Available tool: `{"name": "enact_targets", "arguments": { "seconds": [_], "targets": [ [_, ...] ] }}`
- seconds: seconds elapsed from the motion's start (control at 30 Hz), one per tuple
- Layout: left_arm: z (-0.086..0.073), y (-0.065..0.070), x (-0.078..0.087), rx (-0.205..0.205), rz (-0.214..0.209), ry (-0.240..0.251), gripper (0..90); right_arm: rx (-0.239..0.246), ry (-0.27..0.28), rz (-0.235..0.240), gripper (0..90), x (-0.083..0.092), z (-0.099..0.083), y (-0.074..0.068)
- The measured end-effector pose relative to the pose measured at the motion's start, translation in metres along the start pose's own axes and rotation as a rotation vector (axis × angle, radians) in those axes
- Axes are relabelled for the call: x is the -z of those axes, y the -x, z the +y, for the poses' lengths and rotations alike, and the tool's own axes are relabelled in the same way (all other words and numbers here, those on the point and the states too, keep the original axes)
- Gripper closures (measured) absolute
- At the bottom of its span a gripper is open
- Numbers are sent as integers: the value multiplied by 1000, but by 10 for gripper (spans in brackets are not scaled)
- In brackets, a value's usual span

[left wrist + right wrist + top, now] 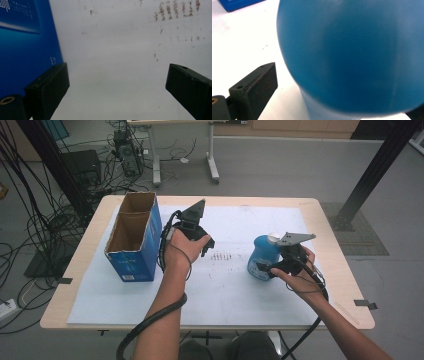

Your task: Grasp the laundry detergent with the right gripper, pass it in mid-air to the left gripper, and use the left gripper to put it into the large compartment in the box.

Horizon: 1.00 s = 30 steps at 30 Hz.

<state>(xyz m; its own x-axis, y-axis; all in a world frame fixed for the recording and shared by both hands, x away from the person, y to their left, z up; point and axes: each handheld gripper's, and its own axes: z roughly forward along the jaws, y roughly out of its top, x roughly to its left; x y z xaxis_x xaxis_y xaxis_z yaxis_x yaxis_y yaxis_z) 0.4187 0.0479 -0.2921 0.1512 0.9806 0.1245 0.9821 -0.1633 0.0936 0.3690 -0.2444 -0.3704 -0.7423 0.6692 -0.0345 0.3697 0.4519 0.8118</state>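
Blue bottle (263, 256) upright; cap up

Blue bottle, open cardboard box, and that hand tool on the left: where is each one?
blue bottle (260, 257): high view, on its rounded body.
open cardboard box (134, 265): high view, on its blue front wall.
left gripper (206, 245): high view, between its black fingers.

Even soft light, close blue bottle (352, 55) blurred
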Motion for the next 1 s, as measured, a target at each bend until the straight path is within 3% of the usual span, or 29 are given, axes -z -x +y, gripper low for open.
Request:
{"name": "enact_targets", "arguments": {
  "seconds": [1.0],
  "targets": [
    [-2, -3, -1, 2, -6, 0, 56, 4, 14, -2, 18, 0, 1, -2]
  ]
}}
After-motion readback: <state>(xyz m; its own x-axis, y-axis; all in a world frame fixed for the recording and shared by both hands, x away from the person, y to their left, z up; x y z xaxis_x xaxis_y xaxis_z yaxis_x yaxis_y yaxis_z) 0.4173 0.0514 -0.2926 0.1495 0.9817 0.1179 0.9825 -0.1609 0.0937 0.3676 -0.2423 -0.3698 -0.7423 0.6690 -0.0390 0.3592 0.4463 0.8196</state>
